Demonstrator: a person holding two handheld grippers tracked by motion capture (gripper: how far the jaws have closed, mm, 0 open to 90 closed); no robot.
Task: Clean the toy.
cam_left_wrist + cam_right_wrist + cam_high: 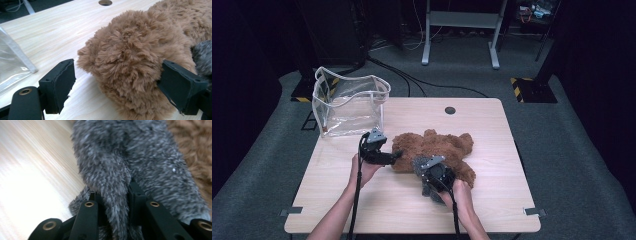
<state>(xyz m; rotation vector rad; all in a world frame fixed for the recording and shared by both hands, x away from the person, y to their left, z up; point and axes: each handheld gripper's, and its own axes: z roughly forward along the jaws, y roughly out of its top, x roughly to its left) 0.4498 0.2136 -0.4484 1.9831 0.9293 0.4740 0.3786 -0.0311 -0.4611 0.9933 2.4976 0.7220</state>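
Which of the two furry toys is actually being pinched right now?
The grey plush toy: the right gripper squeezes its fur. The brown plush bear only sits between the left gripper's wide-open jaws.

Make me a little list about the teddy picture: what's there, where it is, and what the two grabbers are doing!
toy: brown teddy bear lying on the wooden table
grey part: grey furry piece lying against the bear
bag: clear bag standing open at the table's back left corner
left gripper: open, jaws on either side of a fluffy brown part of the bear
right gripper: shut on the grey furry piece
hole: small round hole near the table's far edge
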